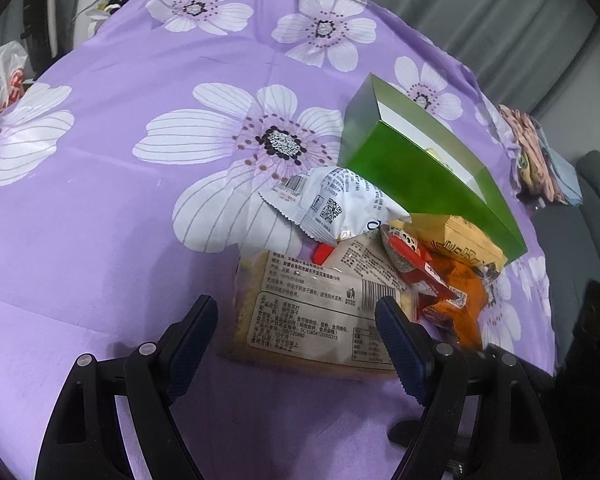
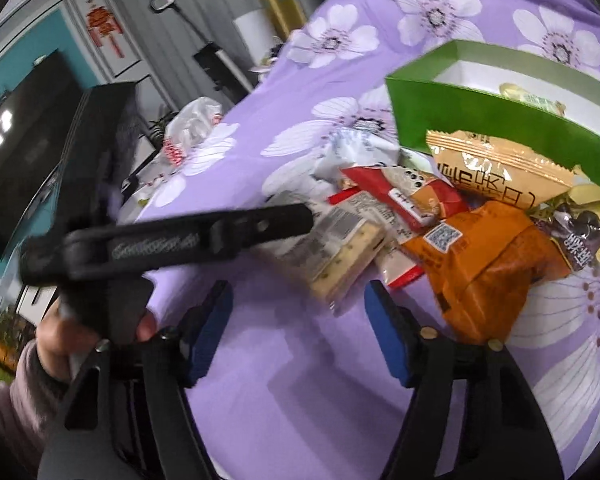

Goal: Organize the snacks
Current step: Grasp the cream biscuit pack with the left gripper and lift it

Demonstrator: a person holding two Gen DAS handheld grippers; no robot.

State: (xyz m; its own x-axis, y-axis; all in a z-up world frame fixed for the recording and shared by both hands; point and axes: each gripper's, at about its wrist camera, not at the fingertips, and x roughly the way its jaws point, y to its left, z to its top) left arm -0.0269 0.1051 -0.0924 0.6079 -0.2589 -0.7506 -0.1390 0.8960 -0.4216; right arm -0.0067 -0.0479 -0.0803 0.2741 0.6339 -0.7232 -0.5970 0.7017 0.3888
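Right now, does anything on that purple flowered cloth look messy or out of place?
Yes. The snack packets lie in a loose heap outside the green box: a white packet overlaps a big cracker pack, with an orange packet piled beside them. The box holds only a few sweets. Nothing looks torn or spilled.

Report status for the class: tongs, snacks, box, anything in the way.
Left tongs open, over the cracker pack. Right tongs open, empty. Snack pile beside green box, box nearly empty. Left tool crosses right view.
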